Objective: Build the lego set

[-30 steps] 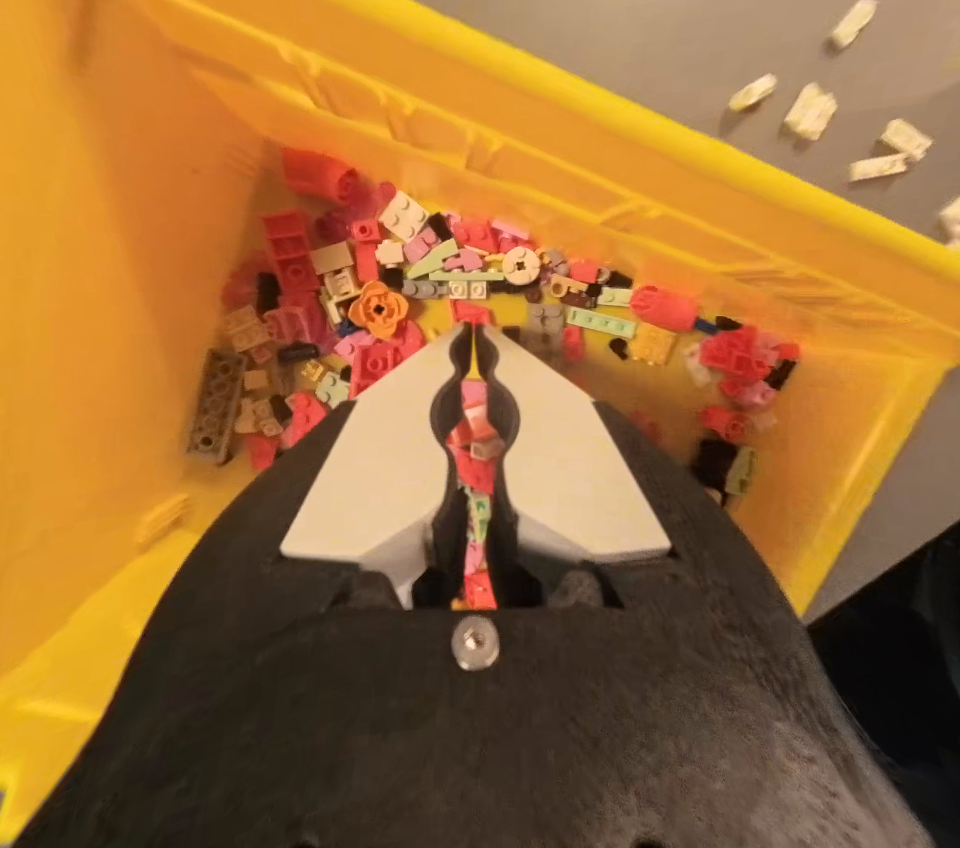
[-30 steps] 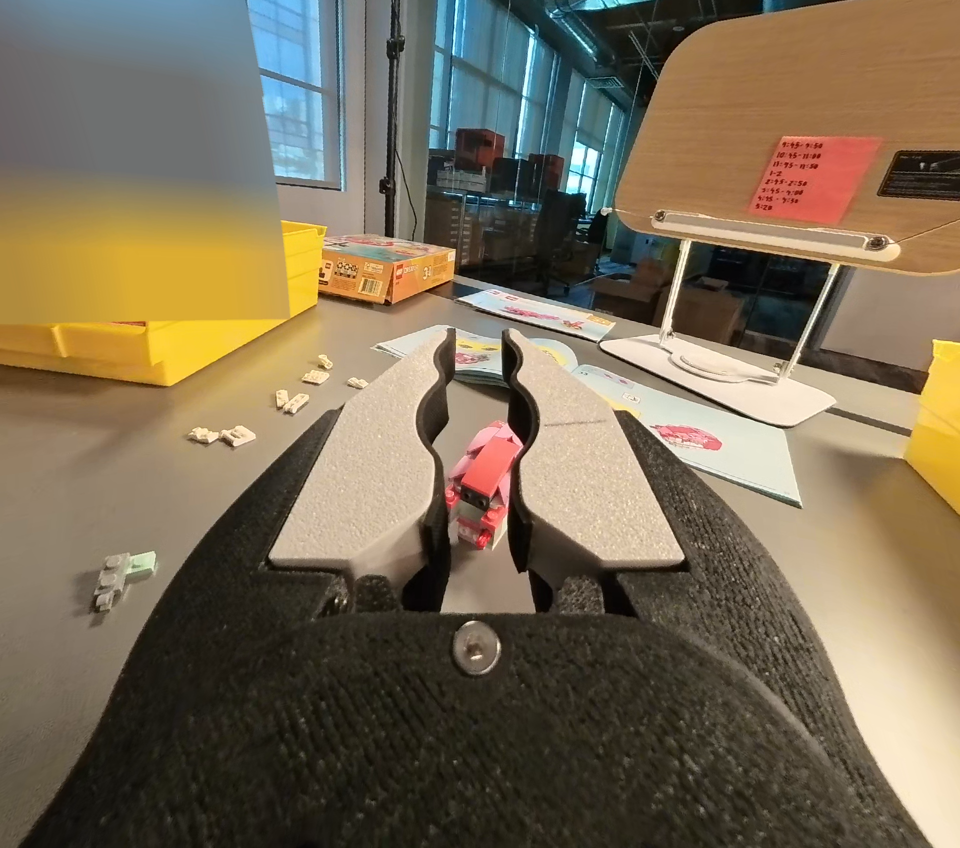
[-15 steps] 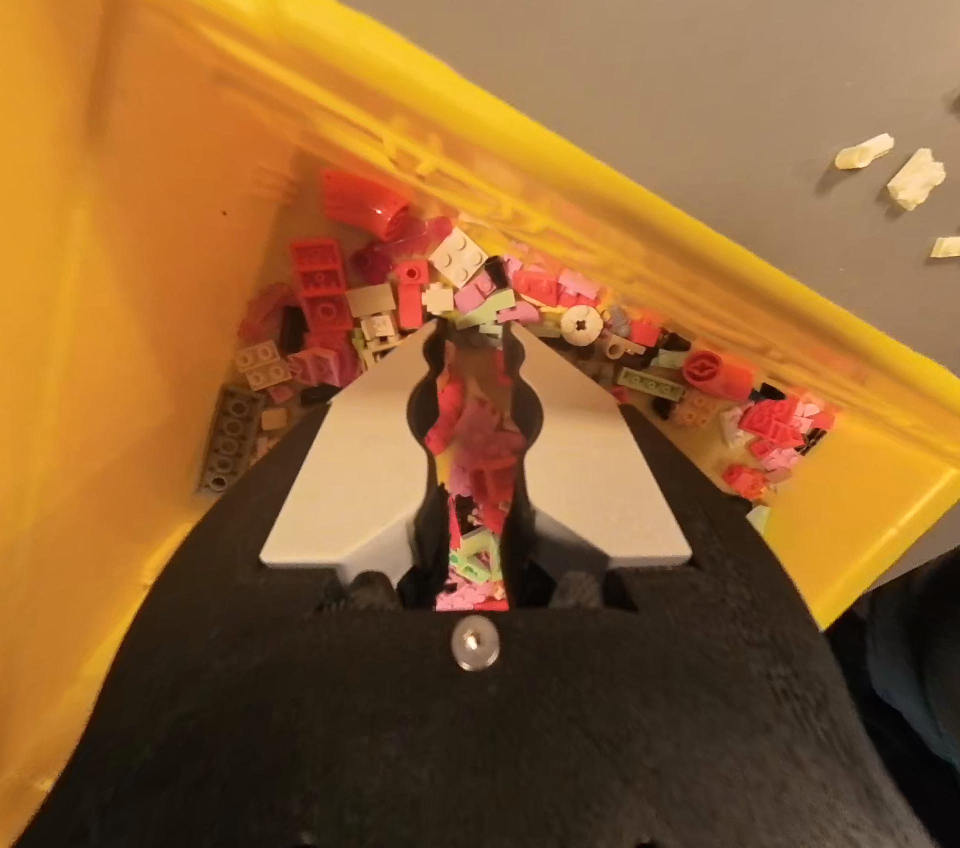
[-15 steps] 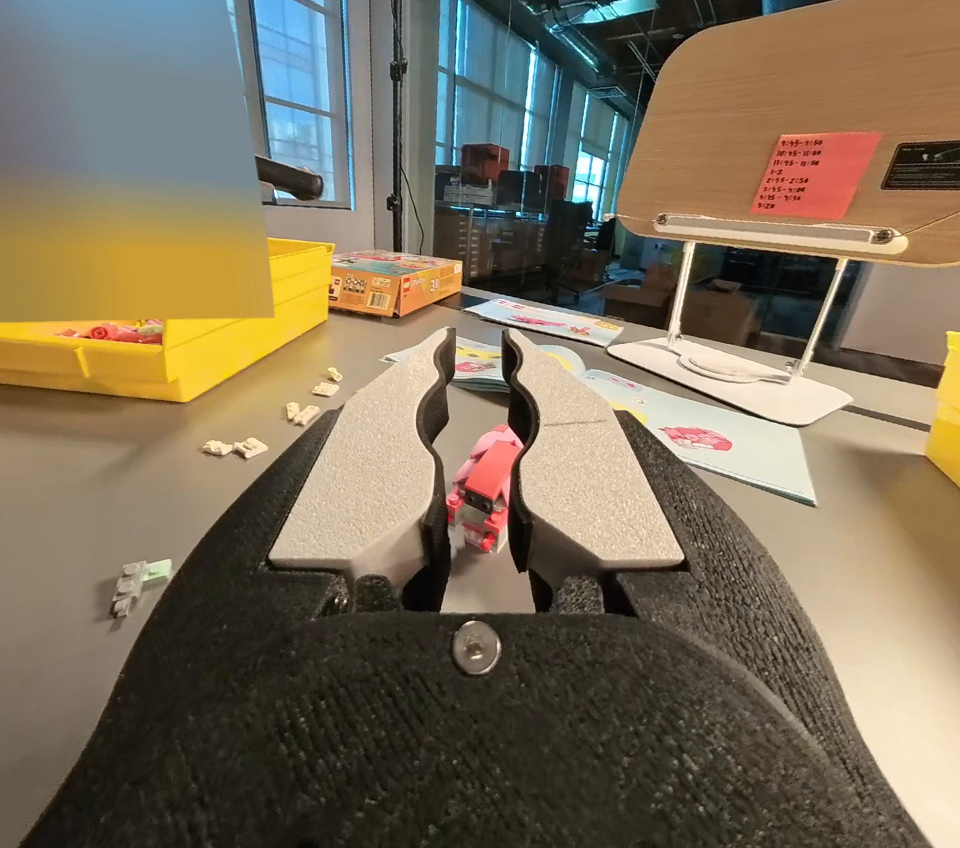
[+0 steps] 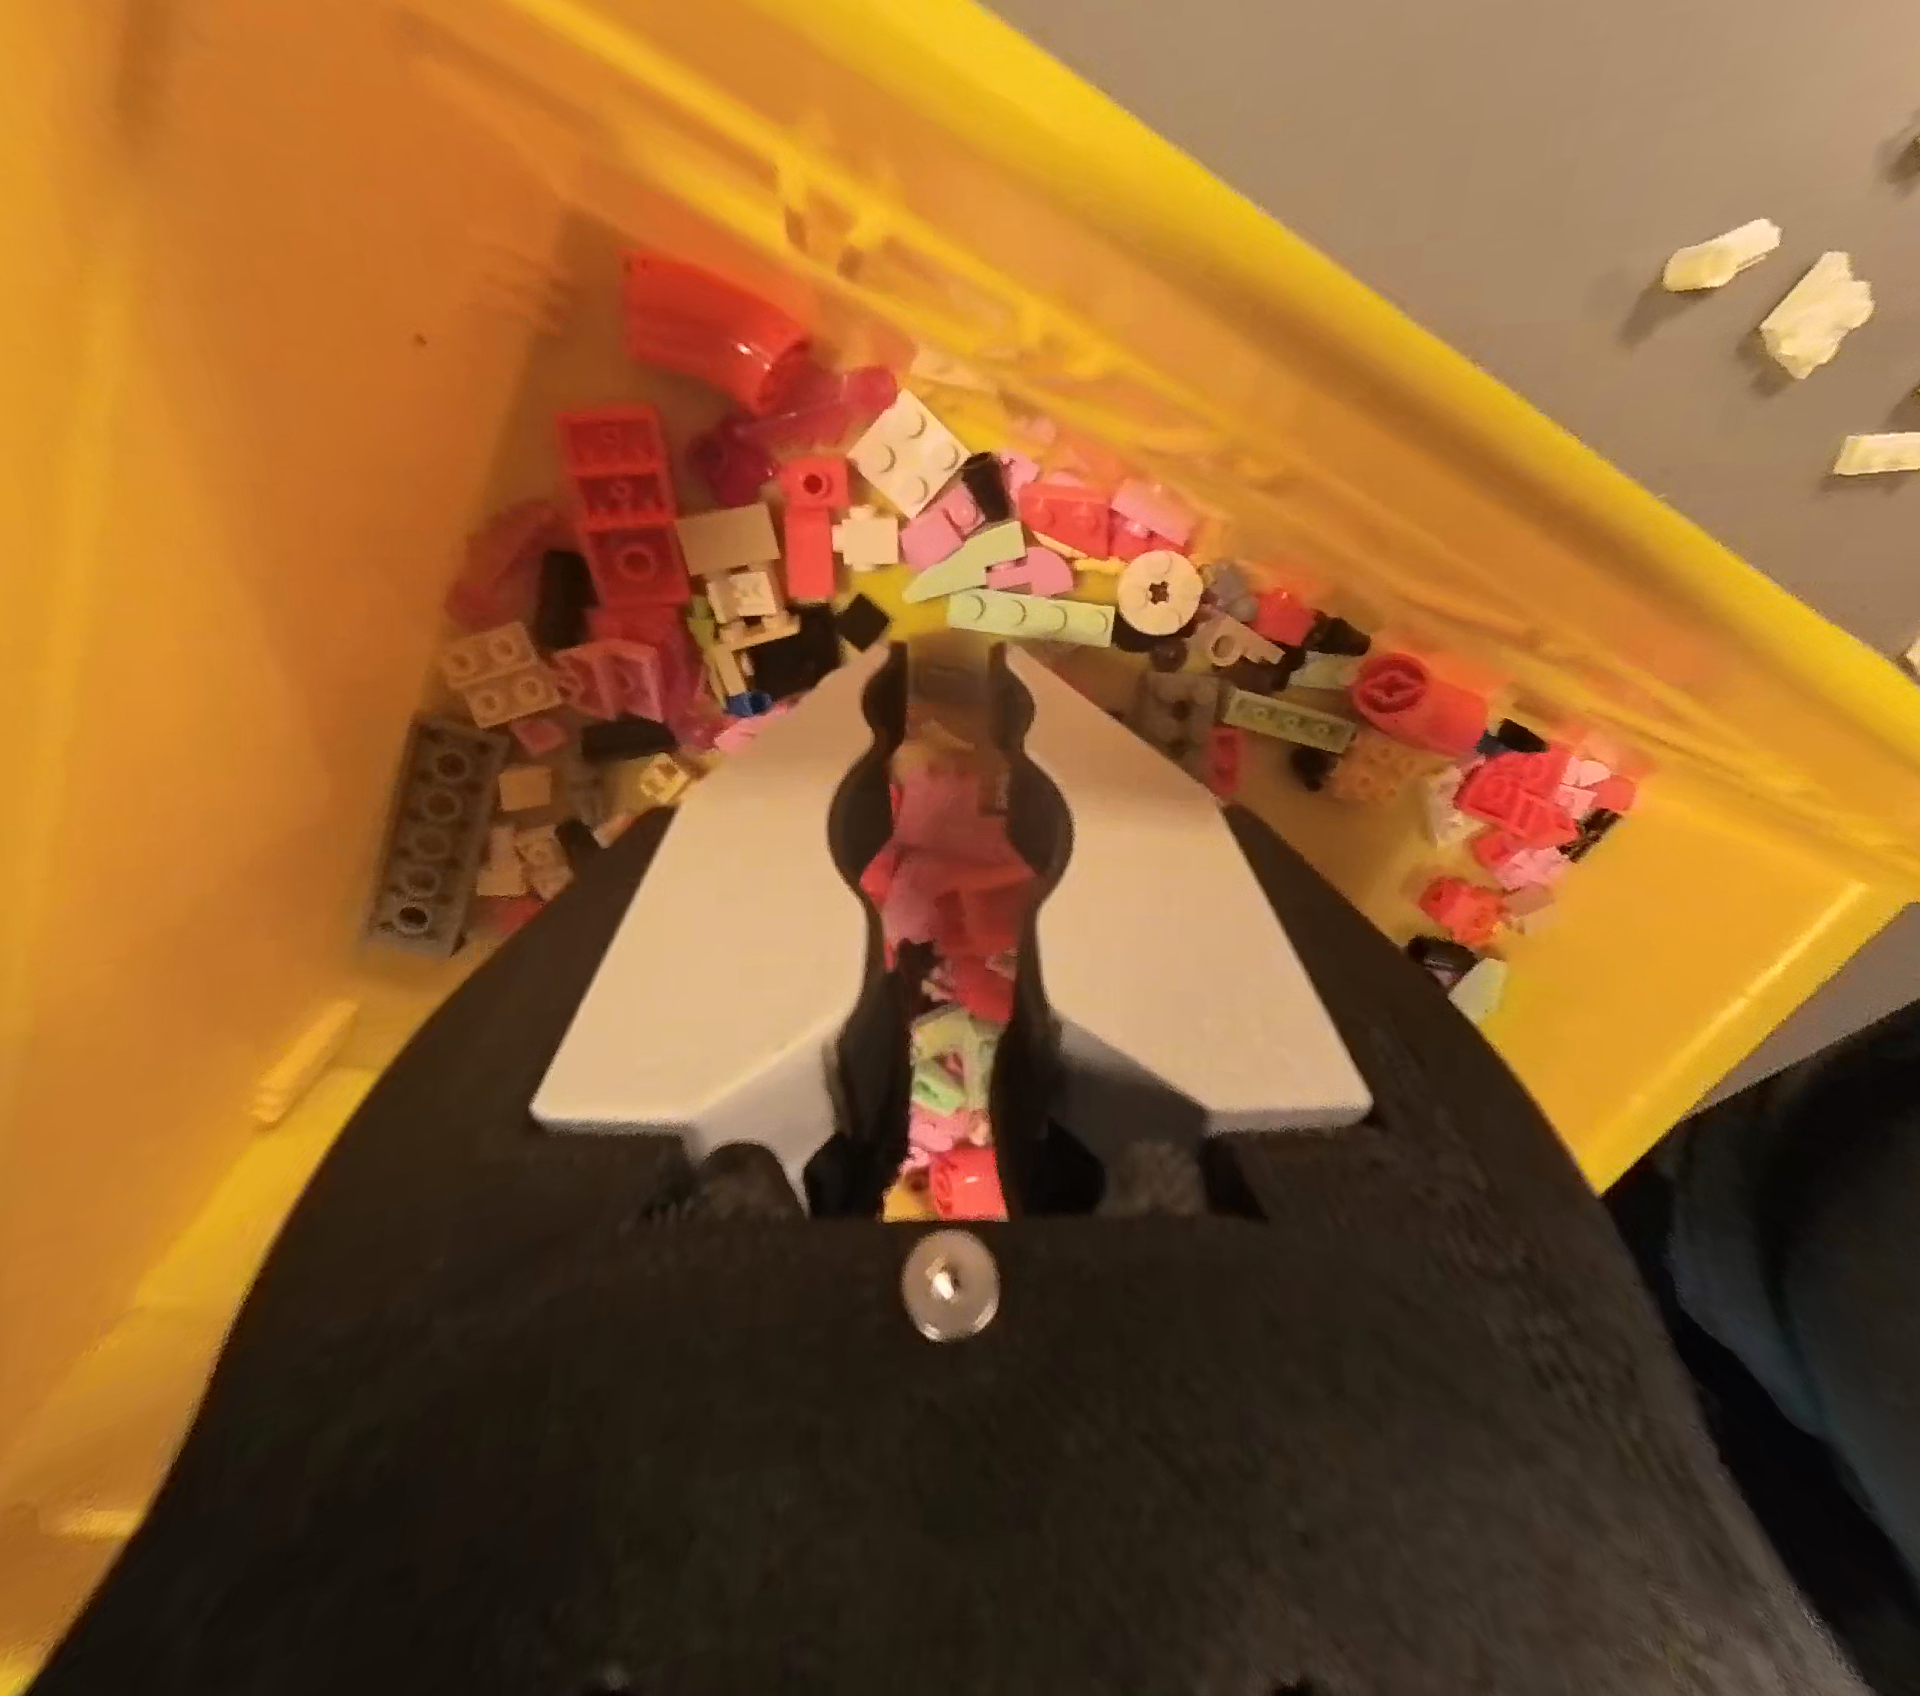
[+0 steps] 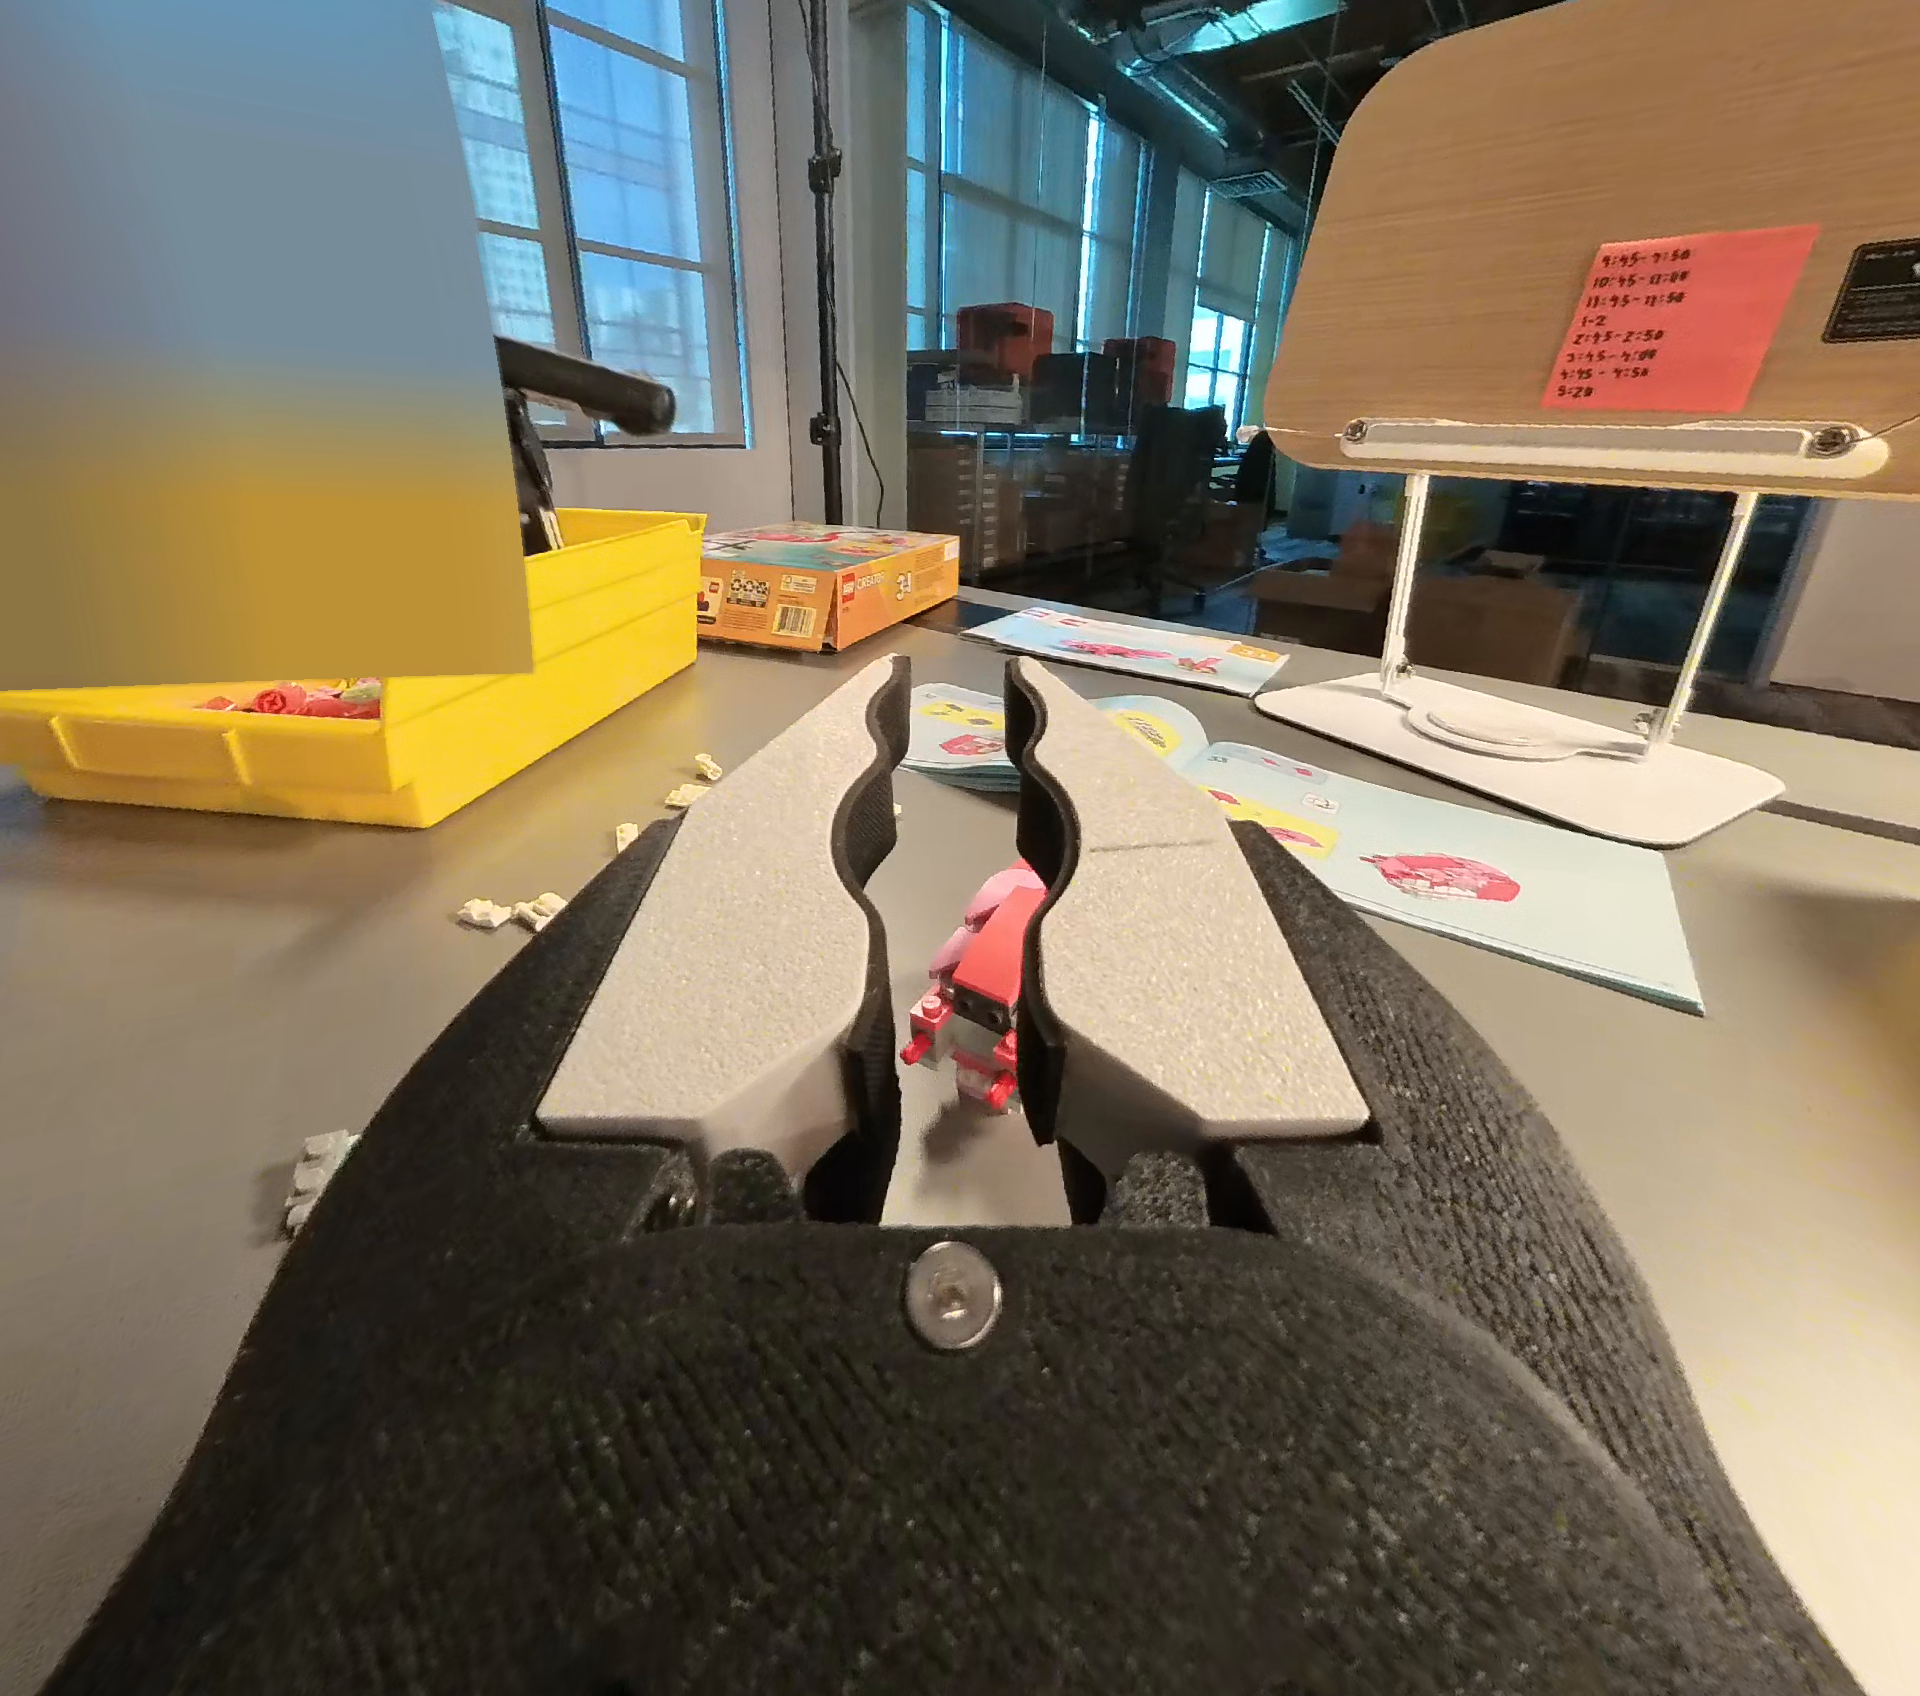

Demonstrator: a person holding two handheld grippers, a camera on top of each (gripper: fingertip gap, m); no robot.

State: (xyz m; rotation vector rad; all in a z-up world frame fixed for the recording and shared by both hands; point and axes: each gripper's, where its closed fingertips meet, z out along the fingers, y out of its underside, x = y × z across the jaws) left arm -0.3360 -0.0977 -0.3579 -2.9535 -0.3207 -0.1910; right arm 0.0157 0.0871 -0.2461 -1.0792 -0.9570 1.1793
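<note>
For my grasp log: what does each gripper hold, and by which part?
Right gripper: a small red and pink brick model, clamped by its sides deep between the fingers. Left gripper: over bricks in the yellow bin; hold cannot be told.

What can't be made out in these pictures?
- Left wrist view: whether the left gripper grips any piece; its tips are blurred against the brick pile.
- Right wrist view: an overlaid patch hides much of the yellow bin.
- Right wrist view: fingers hide the red-pink brick model's sides.
</note>
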